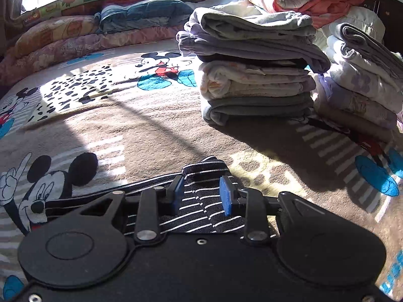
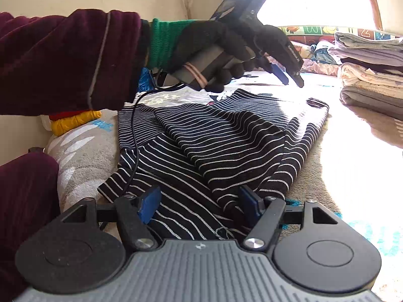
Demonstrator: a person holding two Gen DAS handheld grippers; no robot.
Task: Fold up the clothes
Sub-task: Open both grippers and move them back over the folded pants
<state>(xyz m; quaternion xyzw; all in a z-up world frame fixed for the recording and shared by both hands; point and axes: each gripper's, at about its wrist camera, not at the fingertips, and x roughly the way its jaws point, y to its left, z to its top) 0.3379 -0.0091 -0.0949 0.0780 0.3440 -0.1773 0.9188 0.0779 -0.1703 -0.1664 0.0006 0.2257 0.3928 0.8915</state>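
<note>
The black knit garment with thin white stripes [image 2: 214, 146] is seen spread, partly folded, on the plush cartoon-print bed blanket [image 1: 151, 125]. Between the parted, empty jaws of the left gripper [image 1: 201, 193] its far end lies; between the parted, empty jaws of the right gripper [image 2: 201, 206] lies its near hem. It is judged light, limp and stretchy, best pinched at hem corners. Bare blanket is left beyond the left jaws; stacked folded clothes [image 1: 254, 70] crowd the right.

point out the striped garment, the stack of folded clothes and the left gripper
striped garment [image 2: 226, 146]: right wrist view, on its folded-over middle
stack of folded clothes [image 1: 257, 75]: left wrist view, on the pale middle layer
left gripper [image 1: 201, 193]: left wrist view, midway between its blue-padded fingertips
</note>
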